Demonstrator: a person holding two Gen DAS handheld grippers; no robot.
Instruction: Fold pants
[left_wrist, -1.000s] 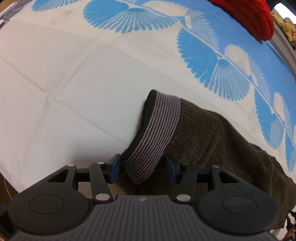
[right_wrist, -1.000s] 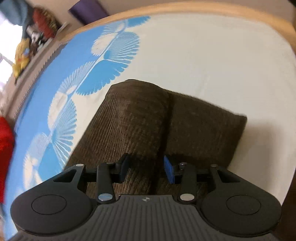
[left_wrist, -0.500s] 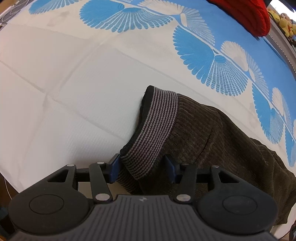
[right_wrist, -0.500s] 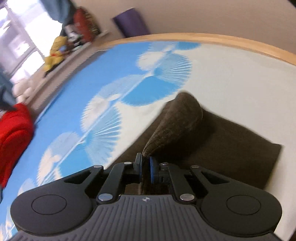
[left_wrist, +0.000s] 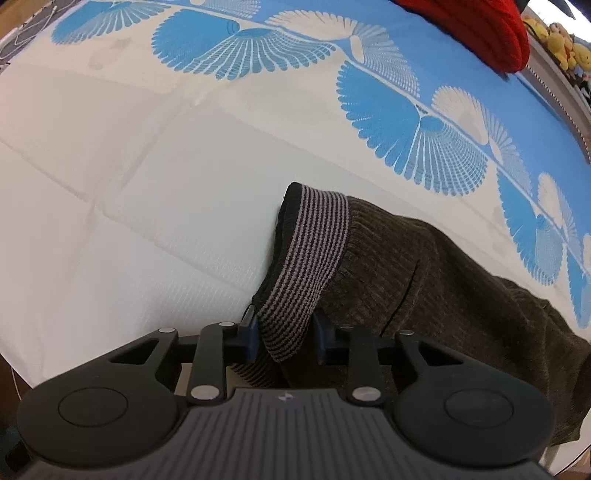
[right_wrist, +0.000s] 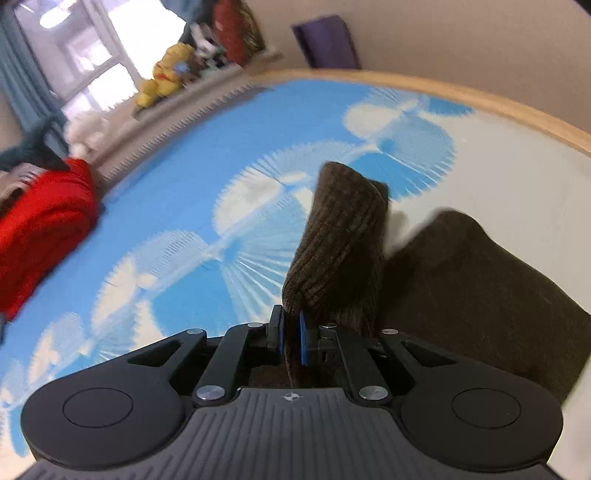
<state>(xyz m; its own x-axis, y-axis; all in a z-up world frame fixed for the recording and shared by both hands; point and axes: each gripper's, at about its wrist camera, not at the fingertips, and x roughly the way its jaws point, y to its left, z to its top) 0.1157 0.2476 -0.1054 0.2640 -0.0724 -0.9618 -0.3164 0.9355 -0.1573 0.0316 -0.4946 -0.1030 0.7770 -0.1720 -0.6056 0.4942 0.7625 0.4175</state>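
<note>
So the brown corduroy pants (left_wrist: 443, 280) are lying on a bed sheet (left_wrist: 129, 184) that's white near the camera and turns into a blue fan pattern toward the top of the frame. In the left wrist view the left tongs (left_wrist: 286, 332) sit at the bottom centre, and the striped grey and black waistband (left_wrist: 310, 251) runs from the middle of the frame straight down into the gap between the two fingers. The jaws are only partway closed: the blue pad on the left finger (left_wrist: 251, 332) looks like it's touching the band's edge, the right one is just beside the fabric, so I can't tell if it's really gripped. The rest of the pants spreads off to the lower right of that frame. In the right wrist view the right tongs (right_wrist: 291, 339) are pinched nearly closed on a fold of the corduroy (right_wrist: 340, 236), which stands up from the fingers as a tall ridge toward the middle of the frame, lifted off the bed. More of the pants lies flat at the right side of that frame. Background stuff: a red knitted thing (right_wrist: 40, 236) at the left edge, a yellow plush toy (right_wrist: 162, 79) up by the window in the upper left, and a wooden bed edge (right_wrist: 480, 99) curving across the upper right.
</note>
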